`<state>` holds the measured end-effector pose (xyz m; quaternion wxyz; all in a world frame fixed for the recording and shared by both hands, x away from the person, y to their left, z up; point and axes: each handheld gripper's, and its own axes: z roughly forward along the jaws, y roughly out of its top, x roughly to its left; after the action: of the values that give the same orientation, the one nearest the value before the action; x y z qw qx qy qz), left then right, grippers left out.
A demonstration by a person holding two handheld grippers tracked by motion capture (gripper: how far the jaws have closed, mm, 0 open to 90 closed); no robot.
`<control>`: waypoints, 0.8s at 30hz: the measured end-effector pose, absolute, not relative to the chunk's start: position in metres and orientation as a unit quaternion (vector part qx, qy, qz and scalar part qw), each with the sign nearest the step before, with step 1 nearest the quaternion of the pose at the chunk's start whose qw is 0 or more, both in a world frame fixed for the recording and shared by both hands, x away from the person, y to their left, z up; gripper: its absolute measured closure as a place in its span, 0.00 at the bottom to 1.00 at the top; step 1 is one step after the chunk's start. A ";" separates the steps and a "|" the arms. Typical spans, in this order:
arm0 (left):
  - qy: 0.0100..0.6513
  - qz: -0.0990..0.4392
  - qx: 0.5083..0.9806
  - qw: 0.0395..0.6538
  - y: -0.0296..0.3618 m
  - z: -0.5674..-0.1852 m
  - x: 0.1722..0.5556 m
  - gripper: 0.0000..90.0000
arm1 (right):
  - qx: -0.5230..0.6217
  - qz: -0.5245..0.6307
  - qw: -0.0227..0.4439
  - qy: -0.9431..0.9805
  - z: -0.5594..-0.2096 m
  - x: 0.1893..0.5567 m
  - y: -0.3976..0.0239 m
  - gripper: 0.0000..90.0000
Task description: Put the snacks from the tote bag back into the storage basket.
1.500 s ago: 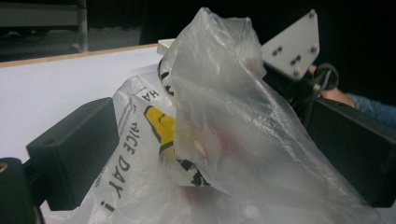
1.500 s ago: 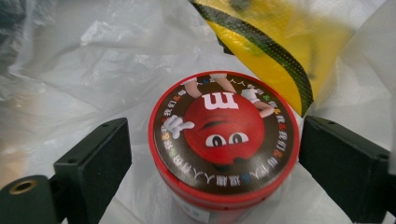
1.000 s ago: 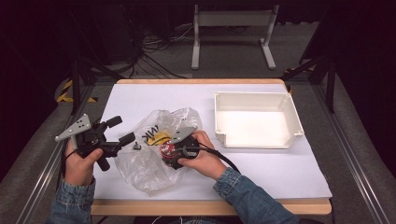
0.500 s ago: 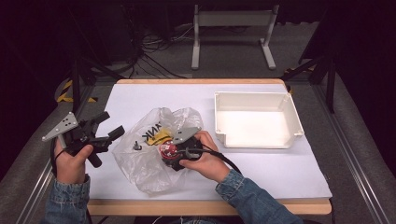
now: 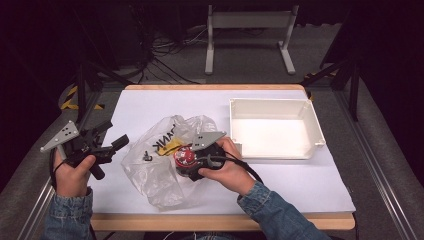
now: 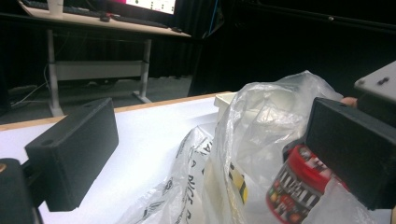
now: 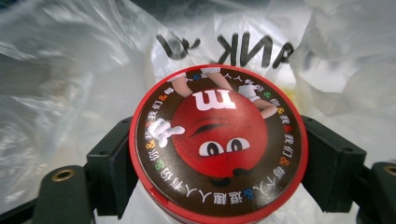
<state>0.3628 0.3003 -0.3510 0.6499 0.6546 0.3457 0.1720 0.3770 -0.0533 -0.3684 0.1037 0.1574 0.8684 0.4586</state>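
1. Jaws of the right gripper [image 7: 219, 154] clamp the red candy tin [image 7: 218, 140] from both sides, above the plastic bag [image 5: 165, 165].
2. Jaws of the left gripper [image 5: 114, 140] stand open and empty, left of the bag.
3. The white tray [image 5: 272, 150] sits right of the bag.

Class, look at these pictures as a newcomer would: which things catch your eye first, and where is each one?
First comes the red candy tin, clamped between the jaws of the right hand-held gripper at the crumpled clear plastic bag near the table's front edge. Next, the empty white tray sits at the right of the white table. The left hand-held gripper hangs open at the table's left edge.
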 end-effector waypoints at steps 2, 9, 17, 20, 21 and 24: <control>0.347 0.172 0.657 0.646 0.302 -0.352 0.364 0.04 | 0.153 0.462 0.102 0.868 -0.363 0.376 -0.057 0.25; 0.354 0.171 0.663 0.637 0.305 -0.356 0.364 0.04 | 0.147 0.472 0.091 0.865 -0.348 0.373 -0.070 0.25; 0.352 0.176 0.688 0.610 0.306 -0.359 0.366 0.05 | 0.134 0.477 0.084 0.864 -0.333 0.373 -0.083 0.25; 0.352 0.175 0.688 0.610 0.306 -0.359 0.367 0.05 | 0.132 0.478 0.086 0.864 -0.327 0.372 -0.088 0.25; 0.352 0.175 0.688 0.610 0.306 -0.359 0.367 0.05 | 0.131 0.478 0.086 0.864 -0.325 0.372 -0.089 0.25; 0.357 0.178 0.686 0.608 0.308 -0.359 0.367 0.05 | 0.133 0.479 0.088 0.864 -0.321 0.373 -0.094 0.25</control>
<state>0.3670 0.3080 -0.3593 0.6083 0.6863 0.3569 0.1776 0.3726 -0.0936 -0.3215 0.0875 0.1327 0.8635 0.4786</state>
